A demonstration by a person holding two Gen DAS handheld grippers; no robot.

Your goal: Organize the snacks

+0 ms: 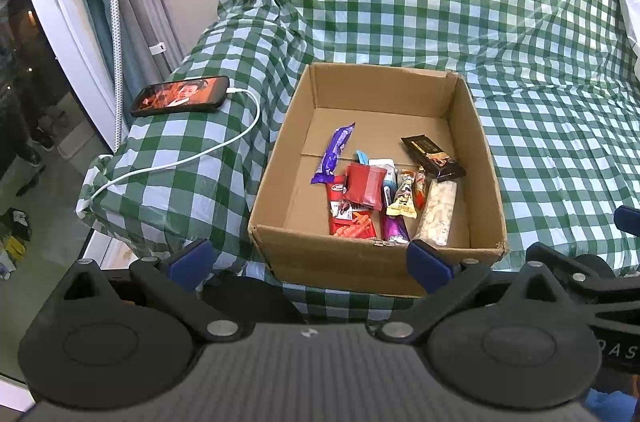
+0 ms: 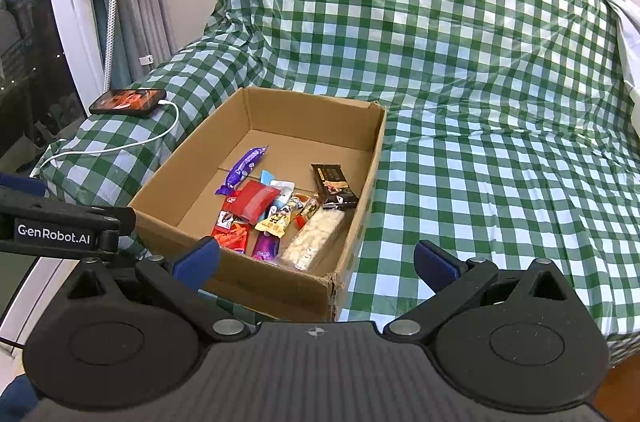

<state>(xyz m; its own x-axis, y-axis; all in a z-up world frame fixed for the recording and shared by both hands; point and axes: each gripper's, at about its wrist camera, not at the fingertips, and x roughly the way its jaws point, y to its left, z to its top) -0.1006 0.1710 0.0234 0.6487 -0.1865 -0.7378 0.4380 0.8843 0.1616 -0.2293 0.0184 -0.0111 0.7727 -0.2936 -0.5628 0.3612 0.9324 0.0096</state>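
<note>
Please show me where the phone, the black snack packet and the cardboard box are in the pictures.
phone (image 1: 180, 98): left wrist view, middle of its lit screen.
black snack packet (image 2: 334, 183): right wrist view, middle of the wrapper.
cardboard box (image 1: 372, 262): left wrist view, outer face of the near wall.

- We see the cardboard box (image 1: 280, 190) on the covered sofa (image 1: 520, 102), at its front edge, toward the left end.
- We find the snacks (image 1: 384, 190) inside the box, gathered at its front-right corner; one long packet (image 1: 334, 154) lies behind and left of the heap.
- We see the phone (image 1: 180, 96) on the sofa's left armrest, left of the box, with its cable (image 1: 208, 150) trailing toward the armrest's front edge.
</note>
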